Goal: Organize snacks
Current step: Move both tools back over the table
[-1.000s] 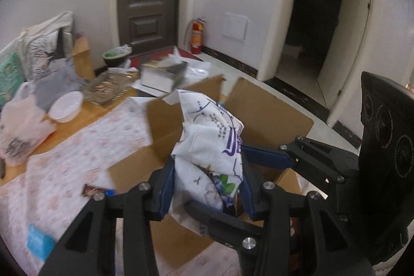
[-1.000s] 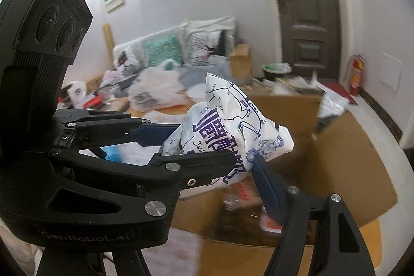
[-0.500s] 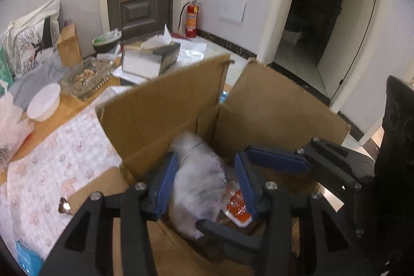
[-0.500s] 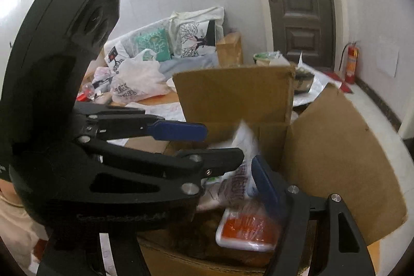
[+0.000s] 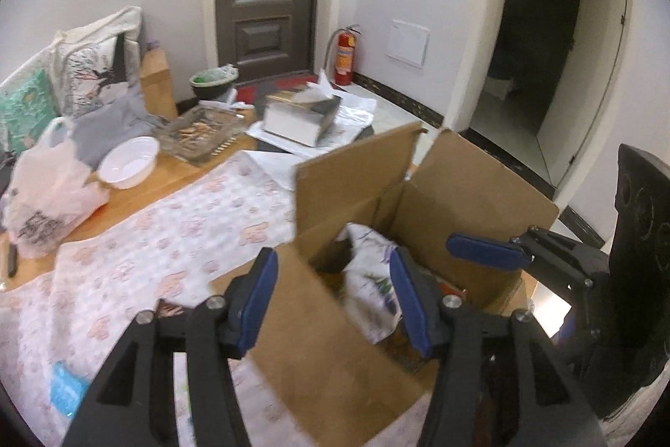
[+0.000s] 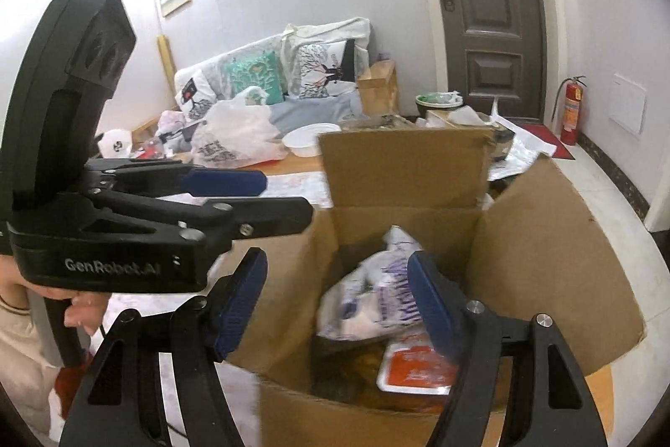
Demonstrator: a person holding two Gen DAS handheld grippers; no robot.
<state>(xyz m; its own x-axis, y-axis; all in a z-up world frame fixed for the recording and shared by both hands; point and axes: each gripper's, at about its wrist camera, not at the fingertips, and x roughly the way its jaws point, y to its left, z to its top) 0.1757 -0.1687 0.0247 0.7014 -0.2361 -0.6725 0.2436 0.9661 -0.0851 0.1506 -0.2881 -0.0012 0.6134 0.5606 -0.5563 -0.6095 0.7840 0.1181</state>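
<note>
Above the box (image 6: 544,237), both tongs (image 6: 337,304) agape

A second ago both grippers squeezed the white snack bag (image 5: 370,279) up in the air. Now it lies inside the cardboard box (image 6: 540,237). The left gripper (image 5: 333,304) and right gripper (image 6: 337,302) have let go and spread wide.
</note>
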